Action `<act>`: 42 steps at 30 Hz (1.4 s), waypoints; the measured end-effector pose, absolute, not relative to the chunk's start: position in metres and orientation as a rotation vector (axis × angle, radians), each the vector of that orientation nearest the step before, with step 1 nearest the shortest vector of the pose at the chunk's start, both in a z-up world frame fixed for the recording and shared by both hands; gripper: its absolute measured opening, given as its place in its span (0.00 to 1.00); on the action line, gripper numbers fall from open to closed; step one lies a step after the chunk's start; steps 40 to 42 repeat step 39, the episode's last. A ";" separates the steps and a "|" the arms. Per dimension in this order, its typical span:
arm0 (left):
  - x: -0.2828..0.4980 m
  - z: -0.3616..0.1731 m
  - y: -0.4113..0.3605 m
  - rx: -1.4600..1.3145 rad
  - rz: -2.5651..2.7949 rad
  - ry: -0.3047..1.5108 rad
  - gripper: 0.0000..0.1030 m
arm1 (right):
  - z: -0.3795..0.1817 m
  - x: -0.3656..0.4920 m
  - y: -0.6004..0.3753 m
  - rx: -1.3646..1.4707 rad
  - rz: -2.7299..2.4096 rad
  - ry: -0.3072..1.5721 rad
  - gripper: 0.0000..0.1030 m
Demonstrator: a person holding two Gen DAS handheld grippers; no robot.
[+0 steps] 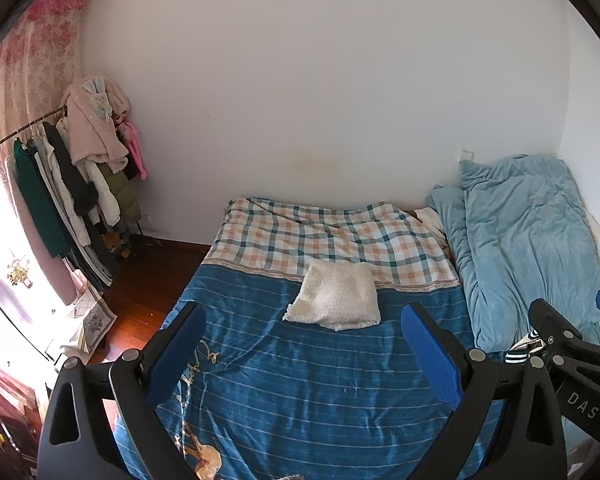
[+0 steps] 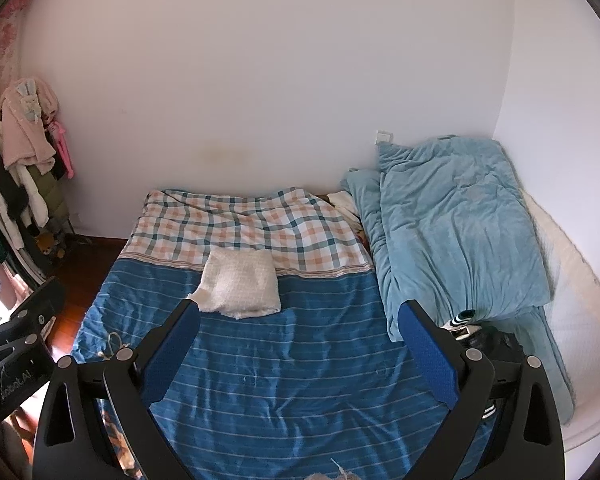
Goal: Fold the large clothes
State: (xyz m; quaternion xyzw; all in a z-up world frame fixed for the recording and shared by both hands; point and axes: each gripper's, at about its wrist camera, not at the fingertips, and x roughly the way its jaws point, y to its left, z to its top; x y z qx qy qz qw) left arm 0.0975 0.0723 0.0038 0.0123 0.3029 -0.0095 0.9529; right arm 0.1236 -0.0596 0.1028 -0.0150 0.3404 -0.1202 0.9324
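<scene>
A cream knitted garment [image 1: 334,295] [image 2: 242,284] lies folded into a neat rectangle on the bed, where the blue striped cover [image 1: 300,380] [image 2: 284,360] meets the plaid section [image 1: 324,236] [image 2: 240,224]. My left gripper [image 1: 304,334] hangs open above the blue cover, nearer than the garment, with nothing between its blue pads. My right gripper [image 2: 299,330] is likewise open and empty, held just short of the garment. At the left wrist view's right edge the right gripper [image 1: 568,344] shows again. A bit of pale fabric [image 2: 332,474] peeks in at the bottom edge.
A crumpled light-blue duvet [image 1: 528,240] [image 2: 452,232] fills the bed's right side against the wall. A black and striped item [image 2: 476,332] lies beside it. A loaded clothes rail [image 1: 72,184] [image 2: 16,184] stands left over the wooden floor [image 1: 140,296].
</scene>
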 end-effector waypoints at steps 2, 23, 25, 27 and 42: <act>0.097 0.004 0.072 0.027 -0.019 0.615 0.97 | 0.104 0.123 -0.059 -0.027 -0.245 0.696 0.98; 0.097 0.009 0.076 0.027 -0.020 0.616 0.97 | 0.106 0.122 -0.052 -0.020 -0.247 0.688 0.98; 0.097 0.008 0.075 0.027 -0.018 0.616 0.97 | 0.106 0.123 -0.053 -0.019 -0.244 0.688 0.98; 0.097 0.008 0.075 0.027 -0.020 0.618 0.97 | 0.106 0.123 -0.053 -0.022 -0.246 0.687 0.98; 0.098 0.010 0.076 0.027 -0.019 0.619 0.97 | 0.106 0.122 -0.052 -0.020 -0.247 0.686 0.99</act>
